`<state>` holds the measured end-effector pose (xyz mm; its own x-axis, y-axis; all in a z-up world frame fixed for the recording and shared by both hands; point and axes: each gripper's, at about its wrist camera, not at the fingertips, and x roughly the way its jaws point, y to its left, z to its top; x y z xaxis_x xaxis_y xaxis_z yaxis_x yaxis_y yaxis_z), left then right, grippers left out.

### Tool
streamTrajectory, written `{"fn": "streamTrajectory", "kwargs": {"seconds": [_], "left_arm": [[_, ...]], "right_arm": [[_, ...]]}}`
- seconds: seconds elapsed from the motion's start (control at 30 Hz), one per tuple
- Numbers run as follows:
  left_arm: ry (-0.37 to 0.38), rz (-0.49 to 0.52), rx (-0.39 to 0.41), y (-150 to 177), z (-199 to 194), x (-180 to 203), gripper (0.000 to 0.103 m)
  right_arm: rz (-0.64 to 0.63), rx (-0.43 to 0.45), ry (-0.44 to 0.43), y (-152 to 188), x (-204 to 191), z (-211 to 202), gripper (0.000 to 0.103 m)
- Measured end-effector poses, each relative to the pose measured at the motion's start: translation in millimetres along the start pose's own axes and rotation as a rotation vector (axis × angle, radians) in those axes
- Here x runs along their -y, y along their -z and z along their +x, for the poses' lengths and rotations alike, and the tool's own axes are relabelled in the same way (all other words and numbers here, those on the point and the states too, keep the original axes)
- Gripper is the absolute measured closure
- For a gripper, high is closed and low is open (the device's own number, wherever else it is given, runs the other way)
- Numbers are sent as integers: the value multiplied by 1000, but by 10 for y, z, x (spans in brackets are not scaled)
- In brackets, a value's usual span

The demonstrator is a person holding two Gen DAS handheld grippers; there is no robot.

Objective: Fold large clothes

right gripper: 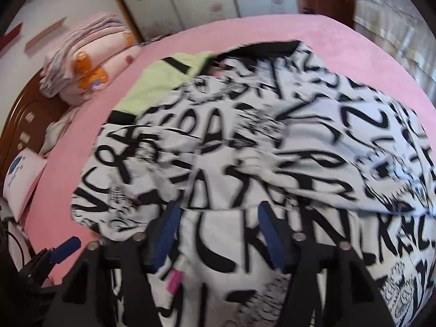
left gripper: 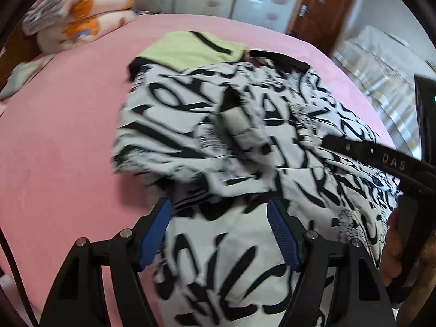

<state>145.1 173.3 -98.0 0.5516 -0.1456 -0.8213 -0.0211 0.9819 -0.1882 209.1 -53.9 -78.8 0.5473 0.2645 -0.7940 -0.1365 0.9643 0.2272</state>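
Left wrist view: the left gripper (left gripper: pixel 219 234) hangs with jaws apart over the white black-lettered garment (left gripper: pixel 245 136), rumpled on the pink bed sheet (left gripper: pixel 60 136).

Right wrist view: the right gripper (right gripper: pixel 218 234) gapes too — mid-fold, probably; next, pinch an edge.

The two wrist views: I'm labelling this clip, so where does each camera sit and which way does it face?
Left wrist: sits on the left tongs, faces along their open blue fingers over the black-and-white garment on the pink bed; the right tongs' arm and a hand show at right.
Right wrist: sits on the right tongs, open, faces across the same garment toward the wardrobe; the left tongs' tip shows lower left.
Shared: the garment, yellow-green cloth, folded bedding, bed.
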Motion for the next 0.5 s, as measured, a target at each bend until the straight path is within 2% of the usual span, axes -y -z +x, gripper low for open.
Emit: {"fn": "streamTrajectory", "kwargs": {"seconds": [0.17, 0.27, 0.37, 0.4, 0.43, 0.47, 0.5], "left_arm": [[-33, -52, -18, 72, -39, -264, 32], [-44, -72, -21, 108, -75, -371, 32], [-46, -86, -19, 129, -116, -433, 32], [-47, -88, -18, 131, -127, -443, 32], [-48, -88, -17, 133, -137, -453, 32], [-49, -88, -16, 136, -142, -451, 32], [-48, -86, -15, 139, -149, -450, 32]], "right_arm": [[-169, -46, -18, -96, -563, 365, 40], [-264, -116, 15, -79, -815, 712, 40], [-308, -155, 81, -73, -895, 958, 40], [-298, -144, 76, -79, -871, 963, 50], [-272, -129, 54, -113, -808, 933, 64], [-229, -127, 38, -148, -713, 889, 96], [-171, -111, 14, -195, -590, 796, 96]]}}
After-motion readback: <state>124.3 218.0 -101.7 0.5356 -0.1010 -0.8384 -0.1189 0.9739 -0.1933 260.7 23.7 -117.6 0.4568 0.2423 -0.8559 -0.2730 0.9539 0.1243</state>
